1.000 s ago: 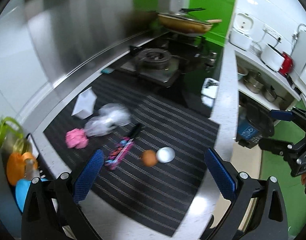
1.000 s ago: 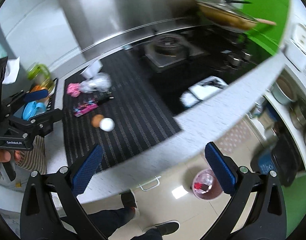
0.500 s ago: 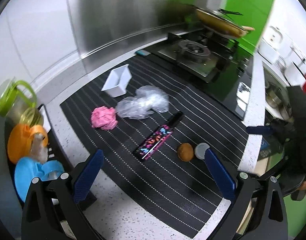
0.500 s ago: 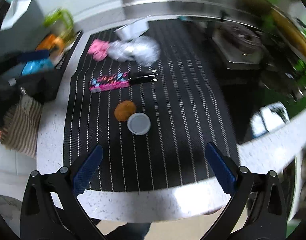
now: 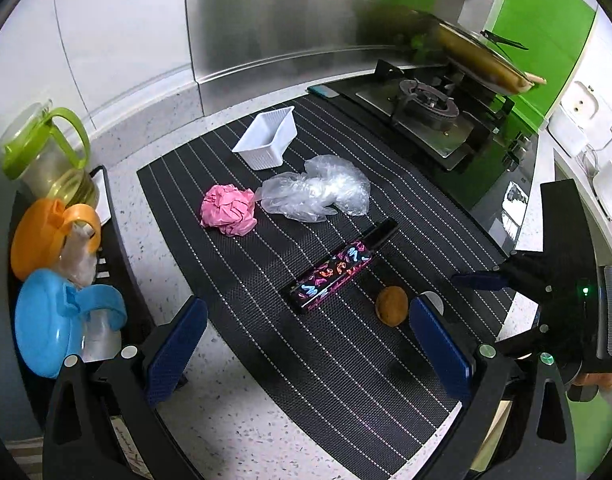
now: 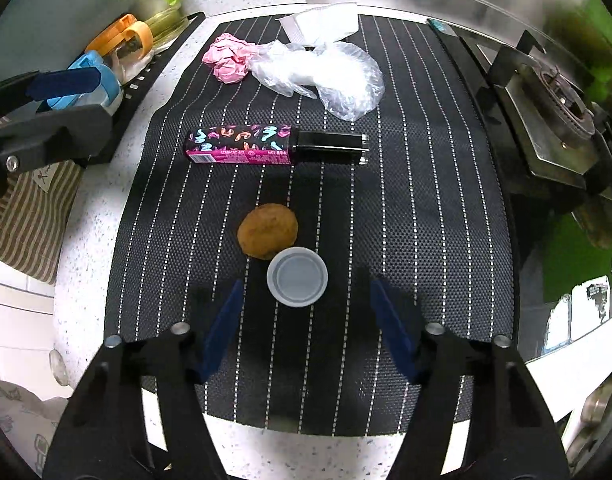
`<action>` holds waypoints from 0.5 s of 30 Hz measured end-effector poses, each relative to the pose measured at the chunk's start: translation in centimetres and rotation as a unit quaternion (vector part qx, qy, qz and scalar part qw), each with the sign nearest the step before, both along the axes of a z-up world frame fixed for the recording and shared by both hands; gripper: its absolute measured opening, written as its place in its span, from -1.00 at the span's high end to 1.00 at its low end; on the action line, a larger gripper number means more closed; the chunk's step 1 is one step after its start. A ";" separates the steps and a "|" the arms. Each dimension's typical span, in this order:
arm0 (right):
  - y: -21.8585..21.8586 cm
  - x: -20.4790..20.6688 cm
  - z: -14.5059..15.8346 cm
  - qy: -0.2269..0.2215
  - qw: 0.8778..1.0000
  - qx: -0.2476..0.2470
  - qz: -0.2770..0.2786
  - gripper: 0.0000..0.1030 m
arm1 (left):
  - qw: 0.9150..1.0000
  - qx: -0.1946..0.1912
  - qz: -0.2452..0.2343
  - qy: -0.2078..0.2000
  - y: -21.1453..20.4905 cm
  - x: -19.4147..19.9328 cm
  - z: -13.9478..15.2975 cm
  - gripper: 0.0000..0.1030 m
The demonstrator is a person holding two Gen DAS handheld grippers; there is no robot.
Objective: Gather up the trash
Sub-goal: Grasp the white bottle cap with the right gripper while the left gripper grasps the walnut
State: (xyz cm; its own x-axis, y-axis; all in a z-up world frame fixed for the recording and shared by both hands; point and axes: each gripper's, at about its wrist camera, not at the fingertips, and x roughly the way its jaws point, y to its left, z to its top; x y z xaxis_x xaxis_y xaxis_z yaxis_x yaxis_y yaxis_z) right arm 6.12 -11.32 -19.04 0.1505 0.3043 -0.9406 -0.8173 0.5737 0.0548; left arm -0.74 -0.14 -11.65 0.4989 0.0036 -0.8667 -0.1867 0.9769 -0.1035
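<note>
speckled kitchen counter [image 5: 242, 432], striped black mat [image 5: 345, 360], gas stove [image 5: 425, 108] beyond

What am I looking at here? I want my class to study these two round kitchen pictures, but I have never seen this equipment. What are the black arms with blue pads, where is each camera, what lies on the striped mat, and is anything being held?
There is no robot: a person holds a two-fingered claw in each hand, and each claw carries a wide-angle camera looking along its fingers. One picture comes from the left claw, the other from the right claw.

On the black striped mat lie a crumpled pink paper ball, a clear crumpled plastic bag, a white plastic tray, a long dark box with colourful squiggles, a brown round lump and a small pale round lid touching it.

Nothing is held. The left claw is open; the right claw's jaws are closing just short of the lid, with nothing between them.
</note>
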 end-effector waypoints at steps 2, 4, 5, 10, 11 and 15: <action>0.1 0.0 -0.1 0.001 1.000 -0.002 0.001 -0.02 | 1.000 0.000 -0.001 0.001 0.0 0.0 0.0 -0.88; 0.2 0.0 -0.3 0.002 1.000 -0.004 0.002 0.14 | 1.000 0.000 -0.003 0.001 0.0 0.1 -0.1 -0.88; 0.2 0.0 -0.4 0.004 1.000 -0.006 0.001 0.20 | 1.000 0.000 -0.003 0.001 -0.1 0.2 -0.1 -0.88; 0.0 0.2 -0.5 0.006 1.000 -0.007 -0.003 0.38 | 1.000 -0.002 -0.010 0.000 -0.3 0.4 -0.1 -0.88; -0.1 0.2 -0.3 0.006 1.000 -0.006 -0.006 0.38 | 1.000 -0.003 -0.012 0.000 -0.4 0.4 -0.1 -0.88; -0.7 0.5 0.6 0.003 1.000 0.005 -0.019 0.39 | 1.000 -0.005 -0.023 0.001 -1.2 0.7 -0.3 -0.88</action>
